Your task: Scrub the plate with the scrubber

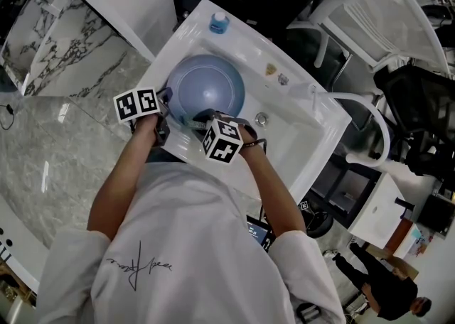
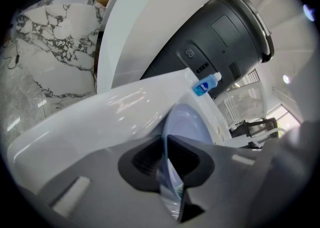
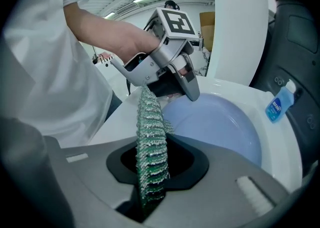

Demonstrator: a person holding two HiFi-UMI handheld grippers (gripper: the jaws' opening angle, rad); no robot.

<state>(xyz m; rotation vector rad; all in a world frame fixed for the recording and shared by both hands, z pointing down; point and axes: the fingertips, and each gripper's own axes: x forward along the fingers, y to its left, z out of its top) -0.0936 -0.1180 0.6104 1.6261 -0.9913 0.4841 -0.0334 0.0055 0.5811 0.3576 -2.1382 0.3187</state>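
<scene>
One pale blue plate [image 1: 213, 82] lies in the basin of a white sink [image 1: 302, 131], its hollow face turned up toward the person. The left gripper [image 1: 168, 106] is clamped on the plate's near rim: in the left gripper view the thin edge of the plate [image 2: 186, 122] runs straight between the closed-in jaws of that gripper [image 2: 167, 164]. Just beside it, the right gripper [image 1: 206, 119] pinches a green scrubber [image 3: 150, 142] with silvery flecks – the pad stands edge-on between the jaws of the right gripper [image 3: 150, 174] and reaches toward the plate's near rim [image 3: 220, 122], close under the left gripper [image 3: 192, 91]; whether the scrubber touches the plate cannot be made out. The two grippers sit side by side at the front of the sink. A round metal drain [image 1: 261, 119] shows in the basin to the right of the plate, and a small bottle [image 1: 219, 23] with blue contents stands on the sink's far rim. A grey-veined marble counter [image 1: 64, 138] spreads out to the left of the sink.
</scene>
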